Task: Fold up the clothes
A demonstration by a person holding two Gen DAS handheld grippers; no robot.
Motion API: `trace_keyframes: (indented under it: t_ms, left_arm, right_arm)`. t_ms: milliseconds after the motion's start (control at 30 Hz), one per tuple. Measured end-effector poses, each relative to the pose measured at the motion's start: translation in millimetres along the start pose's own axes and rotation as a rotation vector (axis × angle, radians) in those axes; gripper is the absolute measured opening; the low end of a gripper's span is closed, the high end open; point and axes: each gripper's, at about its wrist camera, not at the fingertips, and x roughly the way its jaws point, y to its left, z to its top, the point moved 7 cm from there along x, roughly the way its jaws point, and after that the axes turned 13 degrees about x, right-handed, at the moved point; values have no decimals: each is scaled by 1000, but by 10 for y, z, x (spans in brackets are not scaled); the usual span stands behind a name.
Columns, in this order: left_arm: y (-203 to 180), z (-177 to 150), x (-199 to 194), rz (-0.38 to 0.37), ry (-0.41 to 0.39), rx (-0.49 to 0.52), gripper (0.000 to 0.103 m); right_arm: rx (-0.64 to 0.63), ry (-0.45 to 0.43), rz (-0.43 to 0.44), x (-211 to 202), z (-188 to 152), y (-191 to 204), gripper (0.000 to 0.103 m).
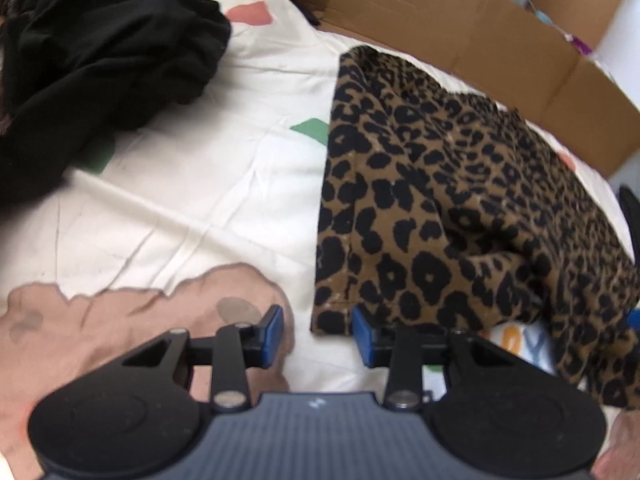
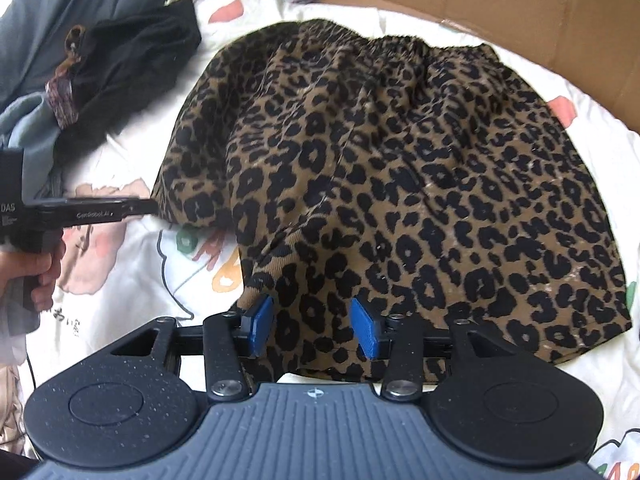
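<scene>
This is looking like a bedroom in a home. A white bed sheet [image 1: 192,184] with colourful cartoon prints is covering a soft surface, clothes such as a black garment [image 1: 100,60] are lying on it, and opened cardboard boxes [image 1: 460,28] are standing behind.

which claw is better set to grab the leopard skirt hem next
Probably the right claw: its open blue pads already straddle the leopard skirt's near hem. The left claw is open over the bedsheet beside the skirt's corner.
</scene>
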Motion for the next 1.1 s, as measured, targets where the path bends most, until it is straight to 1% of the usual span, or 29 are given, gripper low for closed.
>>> trace_keyframes:
  t_ms: [167,267,433,533,667,700,733,767,800,833,867,1000,1100]
  left_arm:
    - [-7,17,70,-20,-6,-16,40]
    - [-48,37,116,-28,-15,-17,40]
    - [-72,44,150,-18,-26,-21,40]
    - [-96,31,160,0,-35,-30,40]
    - [-131,17,164,16,-43,-34,39]
    - [-135,14,162,17,-48,-38,34]
    - [-132,11,159,20,-52,-44,16]
    - [-127,6,156,22,-53,-51,14]
    - [-125,4,145,27,-56,-56,11]
    - [-126,10,119,35,-61,-57,5]
    - [-126,19,89,44,-67,-58,4]
    - [-82,98,-132,60,-109,-69,3]
    - [24,193,-324,81,-131,-76,3]
  right_arm:
    - [-34,6,5,101,-16,23,50]
    - [-34,-6,14,49,29,54,50]
    - [-34,-41,40,-58,154,135,52]
    - [-44,-18,37,5,161,189,56]
    - [-100,23,33,133,48,293,56]
    - [-124,30,26,164,12,311,56]
    - [-137,34,17,192,-17,304,55]
    - [-140,38,9,213,-33,282,54]
    - [-137,43,4,219,-38,250,45]
    - [-133,51,2,224,-42,221,31]
    - [-132,57,-1,223,-43,197,27]
    - [-130,49,-11,176,-26,92,15]
    - [-116,42,-21,152,0,18,14]
